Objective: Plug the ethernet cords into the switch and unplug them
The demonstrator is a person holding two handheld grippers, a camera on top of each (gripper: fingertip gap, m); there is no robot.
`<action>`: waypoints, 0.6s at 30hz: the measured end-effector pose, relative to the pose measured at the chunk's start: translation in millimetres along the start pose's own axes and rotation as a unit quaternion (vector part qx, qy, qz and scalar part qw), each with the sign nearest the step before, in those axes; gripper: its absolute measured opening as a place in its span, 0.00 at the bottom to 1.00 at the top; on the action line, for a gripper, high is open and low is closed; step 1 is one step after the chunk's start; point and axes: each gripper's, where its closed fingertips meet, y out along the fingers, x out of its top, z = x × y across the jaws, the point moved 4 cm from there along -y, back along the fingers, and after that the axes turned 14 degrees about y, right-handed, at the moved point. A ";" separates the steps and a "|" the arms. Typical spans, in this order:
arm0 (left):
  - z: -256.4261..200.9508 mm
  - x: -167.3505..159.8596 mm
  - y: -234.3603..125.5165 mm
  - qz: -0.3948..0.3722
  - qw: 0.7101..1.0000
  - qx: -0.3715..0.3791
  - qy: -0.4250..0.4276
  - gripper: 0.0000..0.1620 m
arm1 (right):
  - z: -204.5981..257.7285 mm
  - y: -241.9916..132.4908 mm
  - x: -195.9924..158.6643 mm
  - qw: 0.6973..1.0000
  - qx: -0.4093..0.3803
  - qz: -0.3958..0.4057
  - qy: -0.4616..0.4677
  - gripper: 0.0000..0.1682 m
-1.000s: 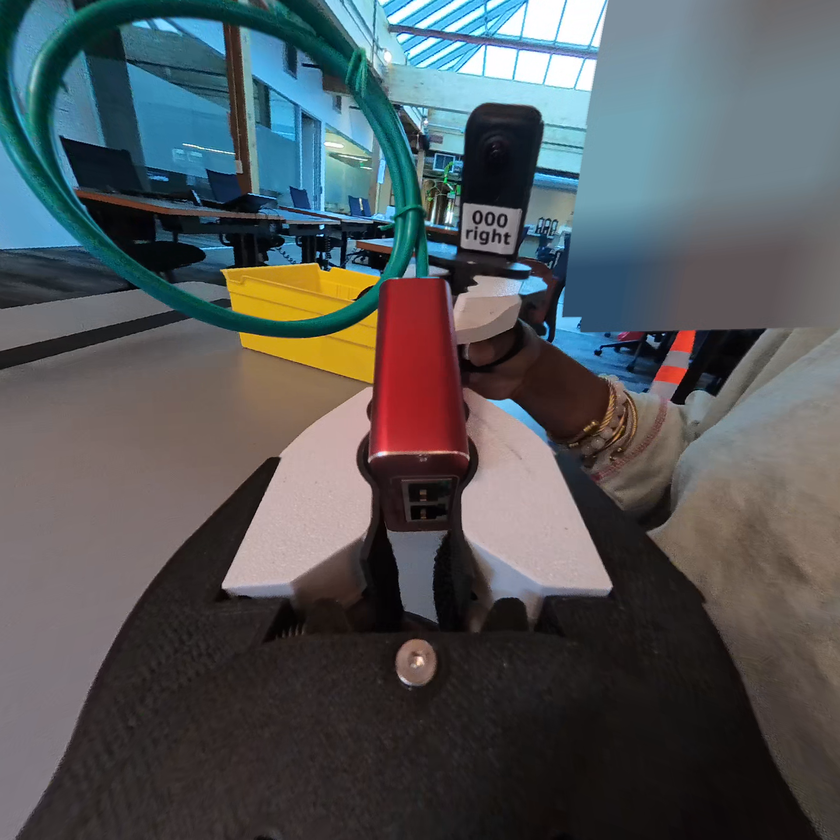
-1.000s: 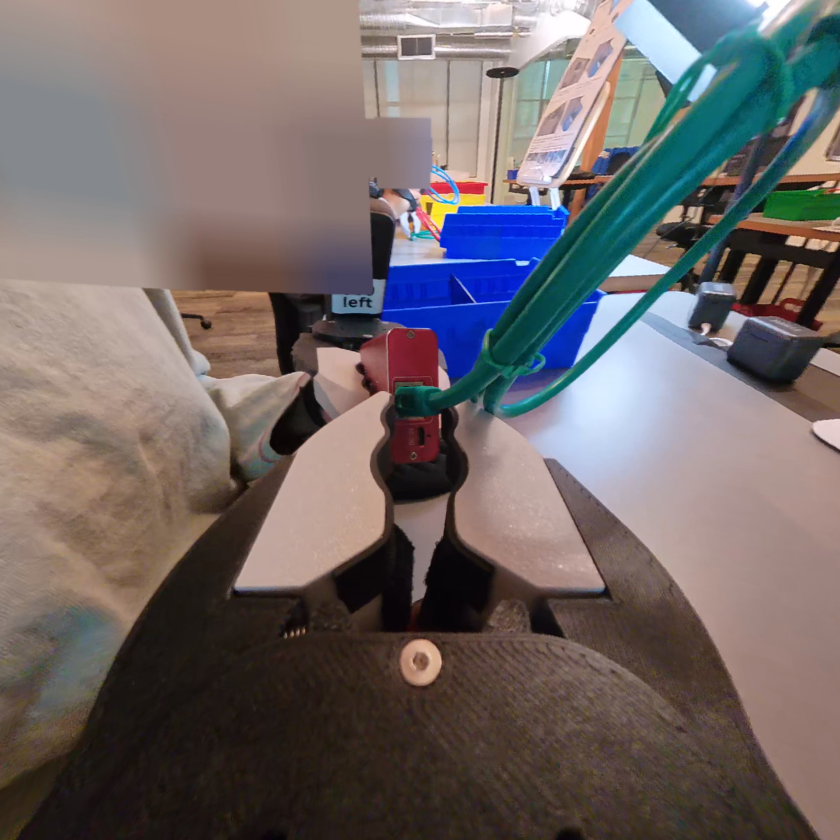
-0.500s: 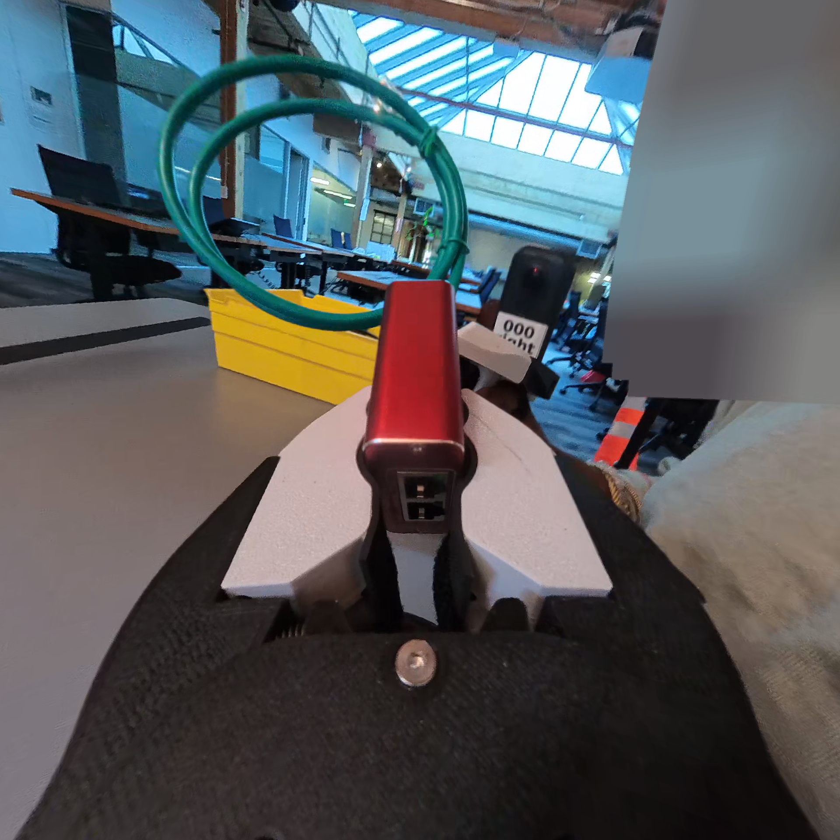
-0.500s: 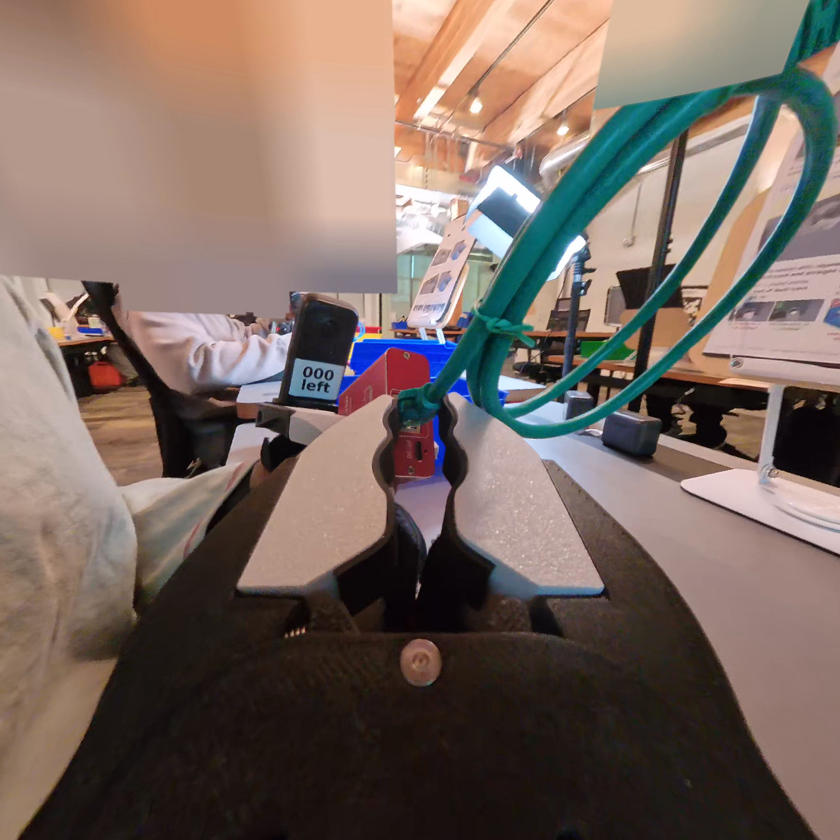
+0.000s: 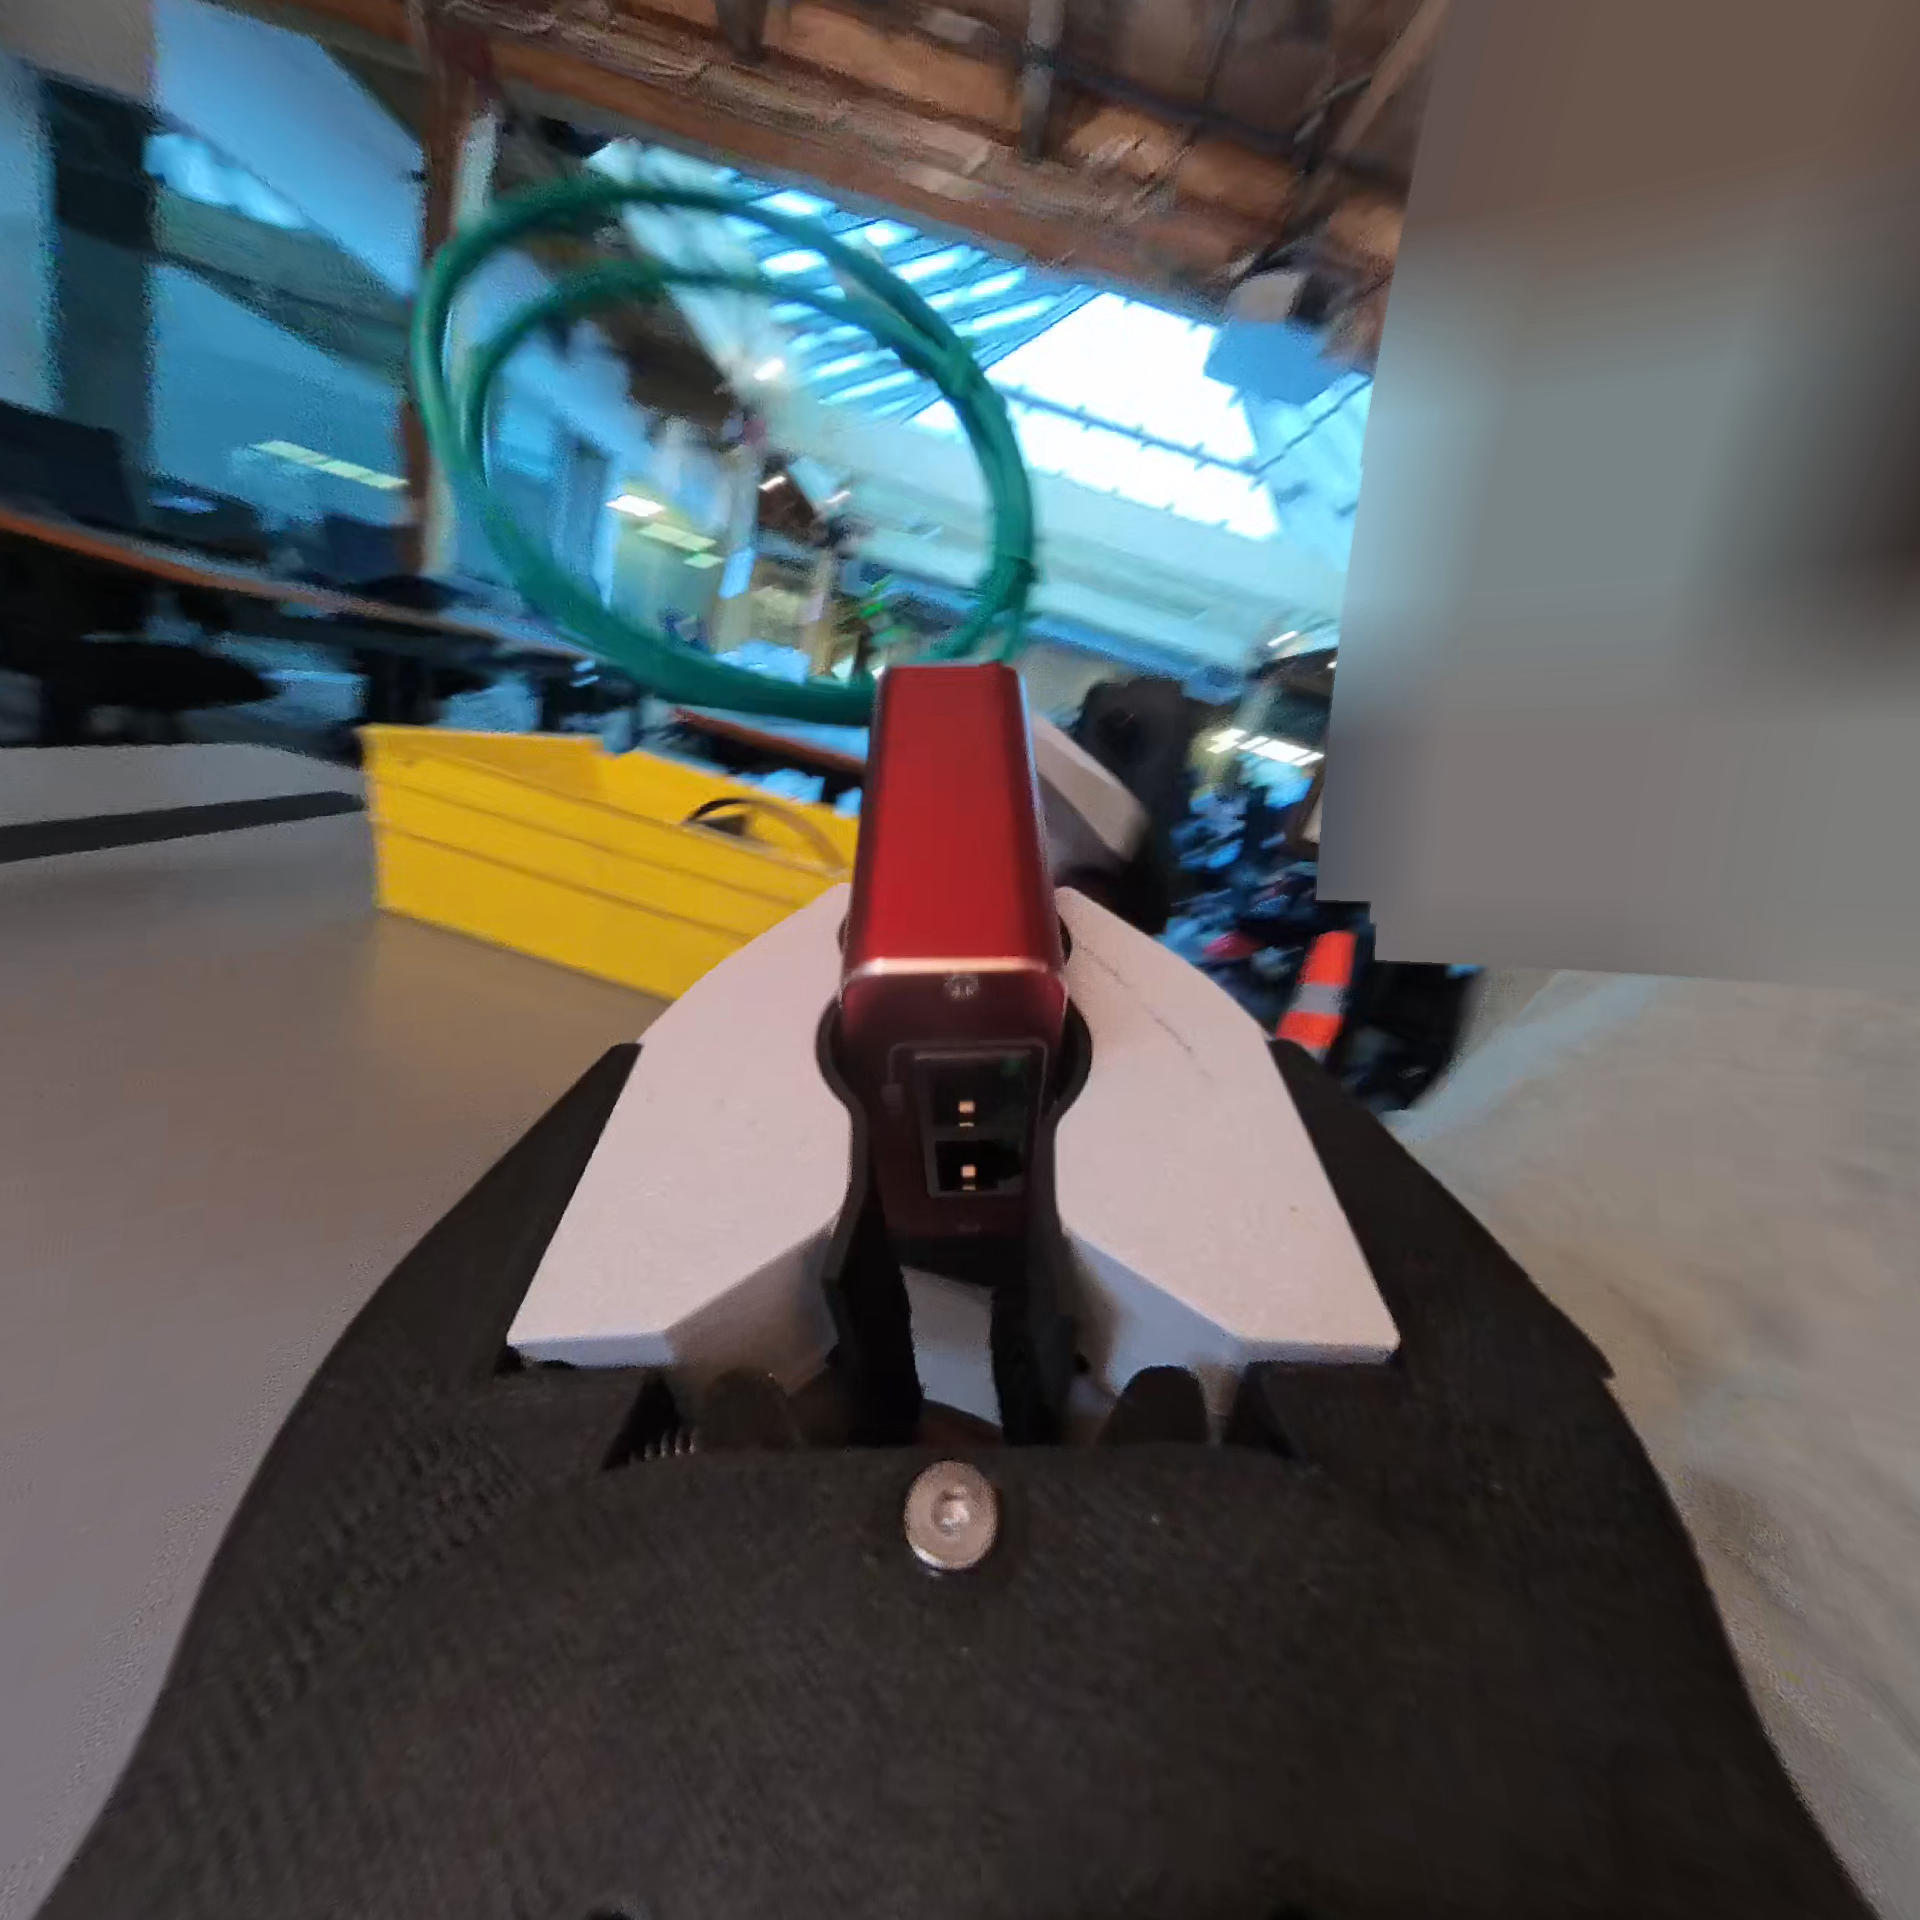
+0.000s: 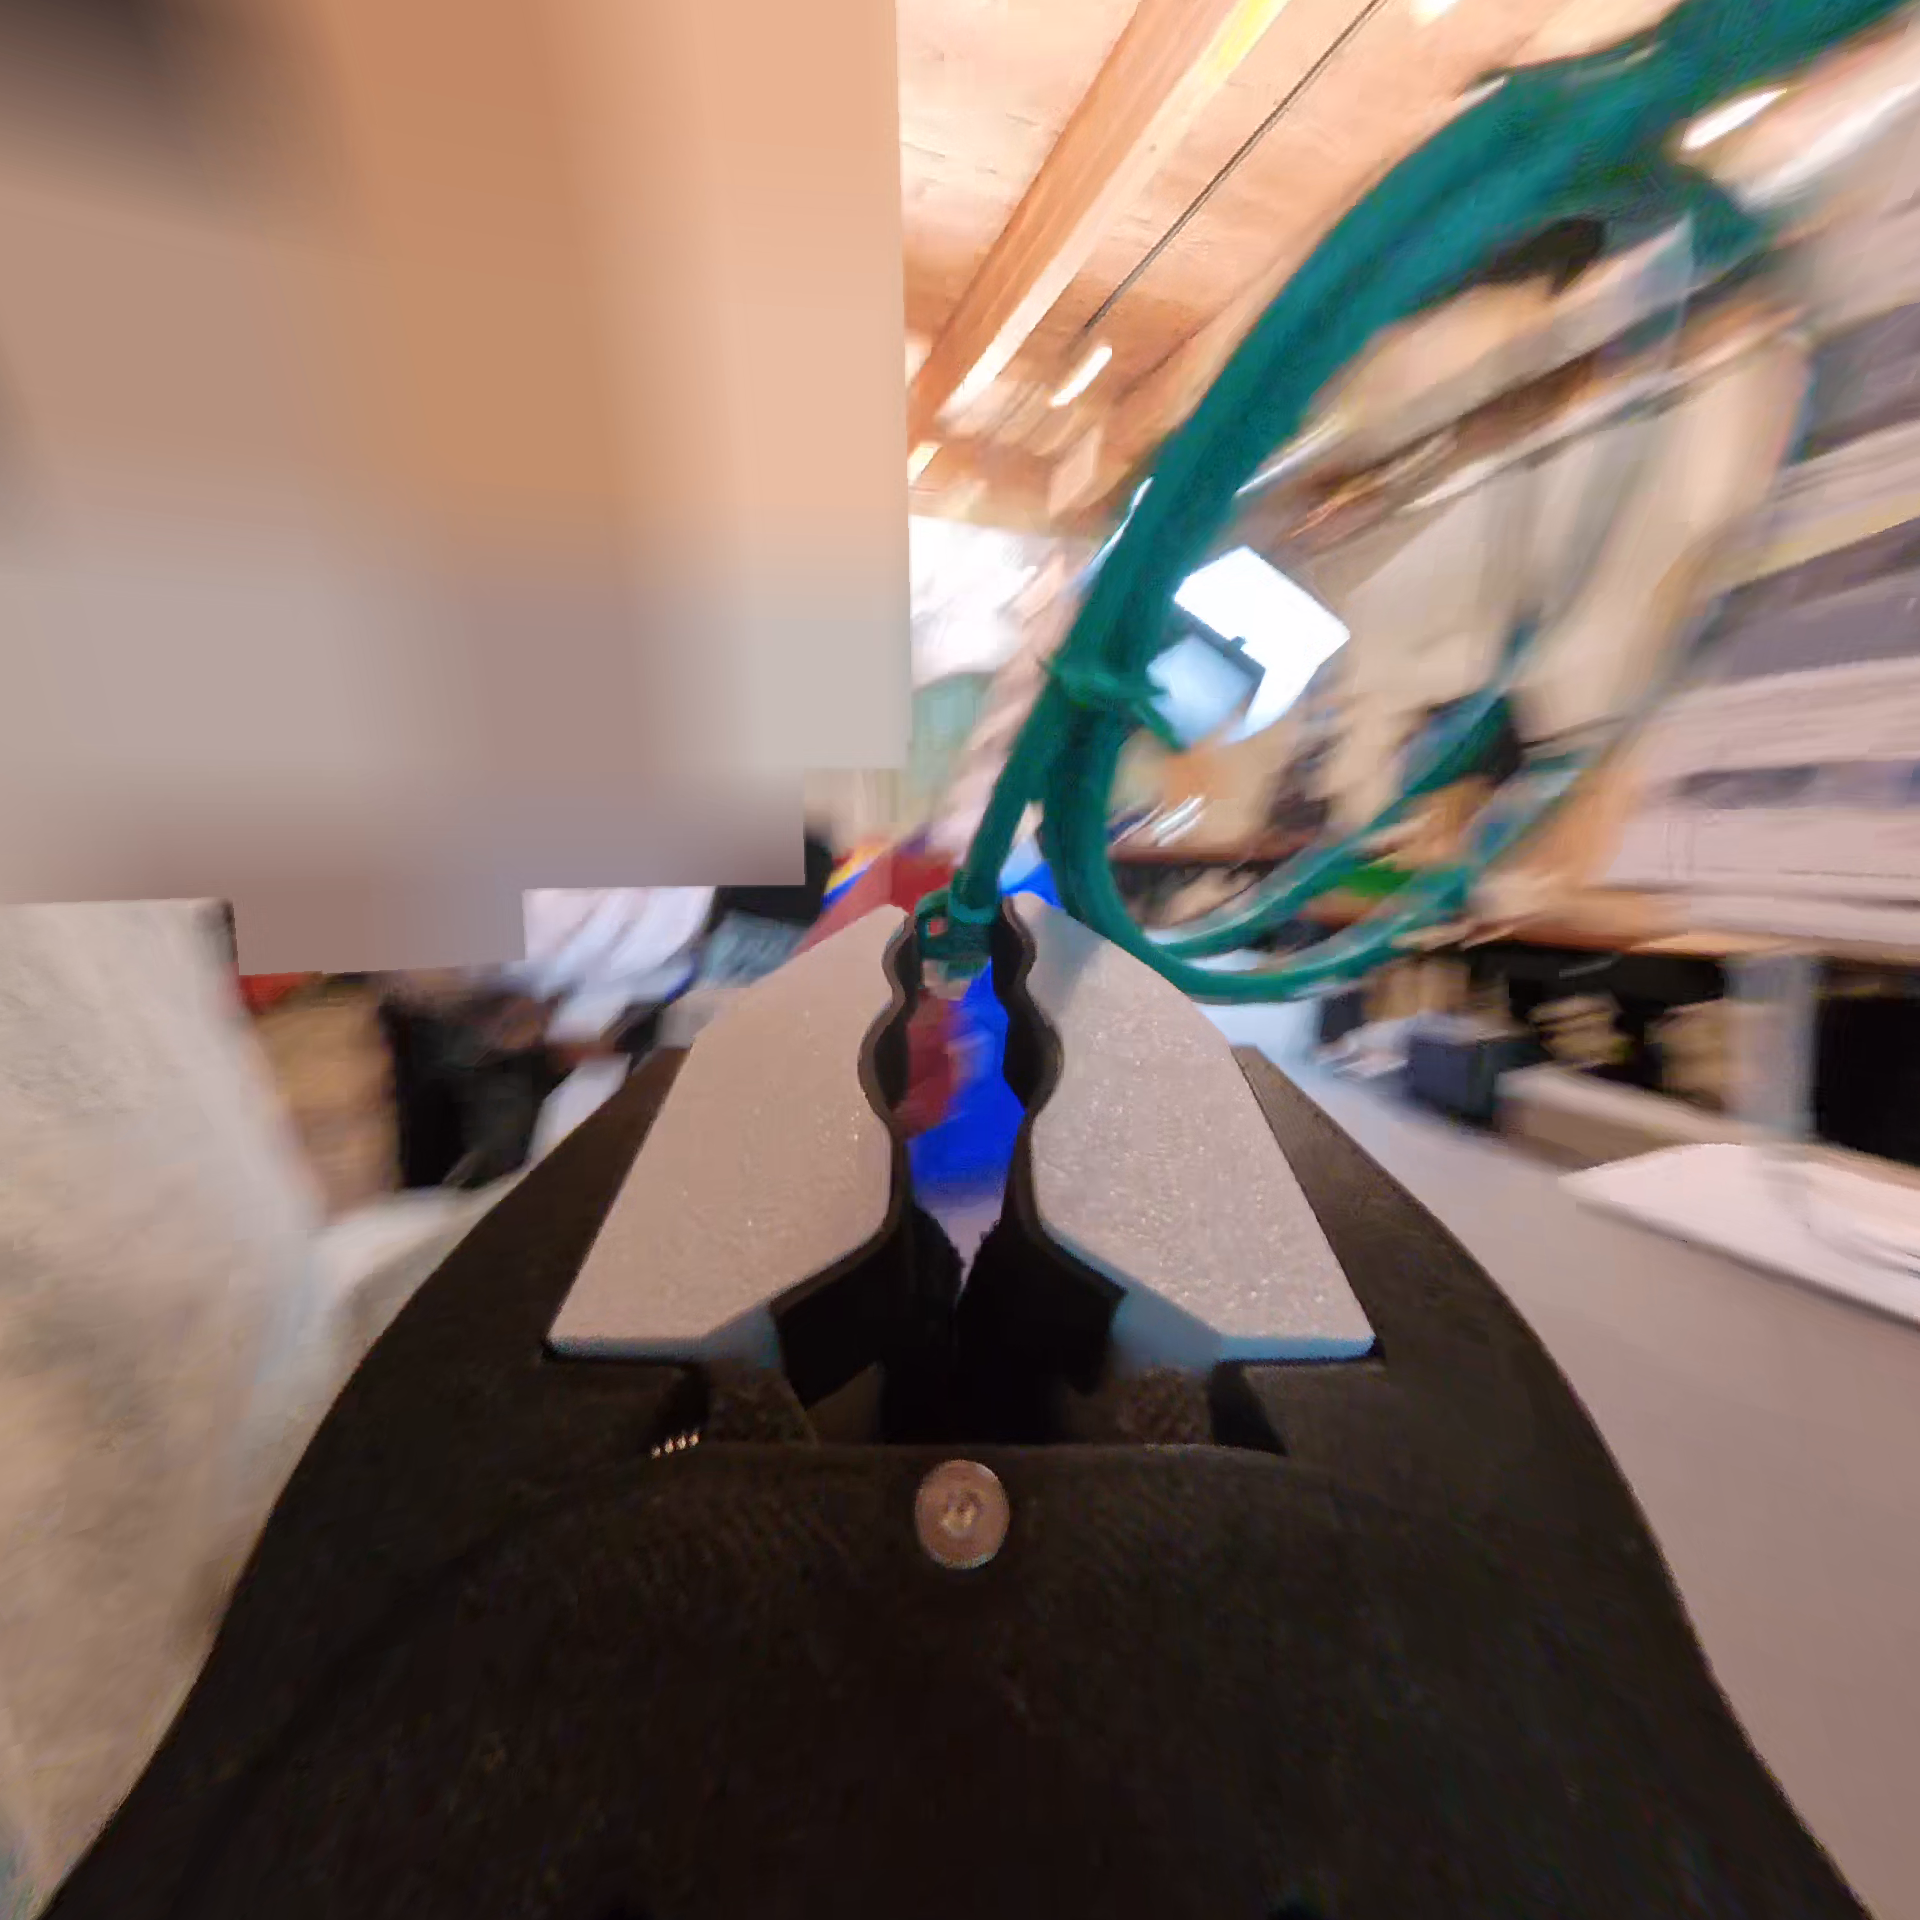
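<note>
While the left gripper (image 5: 951, 1049) keeps its jaws clenched on the red switch (image 5: 951, 914), gripped by its sides and held up off the tabletop (image 5: 208, 1143), the change is on the cord side. A second ago the green plug (image 6: 951, 930) sat in the switch's far-end port; half a second ago it was right at the switch face; now the right wrist view shows it pinched at the tips of the right gripper (image 6: 956, 940), with only a blurred strip of red behind and below it. Looks apart, so I read this as the unplug just done, or in its last stage. Blur is too heavy to rule out contact.

- Right jaws: nearly closed, grasping the plug boot.
- The green cord (image 5: 727, 436), coiled and tied, loops up and away from the plug; in the left view it hangs in the air behind the switch.
- The two ports facing the left camera are empty.
- Both views are motion-smeared, right one worst, so the hands are moving fast.
- Yellow bin (image 5: 582, 842) sits on the tabletop beyond, not involved.

Task meaning: this cord has probably had its plug and unplug cycle. Next is likely setting it down or going for another port.
</note>
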 end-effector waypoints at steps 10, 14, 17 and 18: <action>10.0 -3.2 -2.6 0.008 0.999 0.024 -0.021 0.17 | -48.1 -122.6 115.4 0.931 -0.297 0.105 -0.186 0.08; 14.4 -1.4 -5.4 -0.005 0.999 0.034 -0.039 0.17 | -63.3 -191.6 144.1 0.774 -0.533 0.204 -0.276 0.08; 15.3 -1.8 -5.9 -0.004 0.998 0.039 -0.040 0.17 | -69.7 -228.5 150.5 0.672 -0.633 0.244 -0.295 0.08; 15.3 -2.8 -5.2 0.000 0.998 0.039 -0.039 0.17 | -74.2 -240.3 150.7 0.637 -0.661 0.258 -0.302 0.08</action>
